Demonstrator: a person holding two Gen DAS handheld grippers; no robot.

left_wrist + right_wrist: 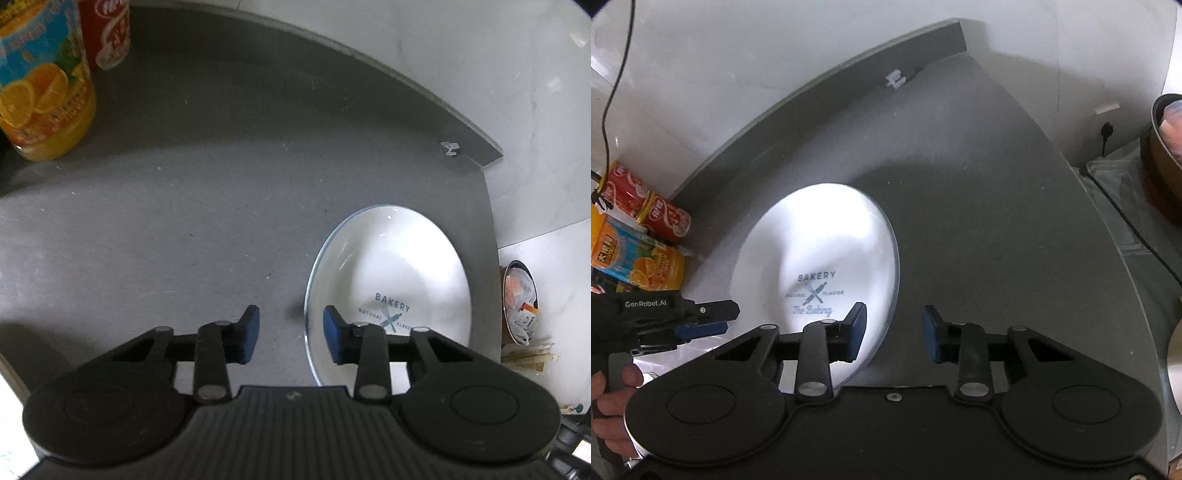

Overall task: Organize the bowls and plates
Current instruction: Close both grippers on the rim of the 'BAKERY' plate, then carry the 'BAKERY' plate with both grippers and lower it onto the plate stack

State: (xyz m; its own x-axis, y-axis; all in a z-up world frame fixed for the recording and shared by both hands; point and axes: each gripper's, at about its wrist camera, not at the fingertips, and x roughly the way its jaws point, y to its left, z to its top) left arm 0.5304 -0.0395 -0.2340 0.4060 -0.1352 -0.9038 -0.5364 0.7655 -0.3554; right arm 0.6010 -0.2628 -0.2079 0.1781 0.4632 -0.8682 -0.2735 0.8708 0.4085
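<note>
Left wrist view: left gripper (291,334) jaws held apart, empty, rim of white BAKERY plate (391,280) between them, plate at 3 o'clock on grey countertop (184,206). Right gripper (894,334) likewise spread, empty, plate at 10 o'clock.

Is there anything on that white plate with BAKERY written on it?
No food or dishes lie on the plate; only its printed logo shows. Both views have gripper fingers covering part of its near rim, so that strip is hidden.
</note>
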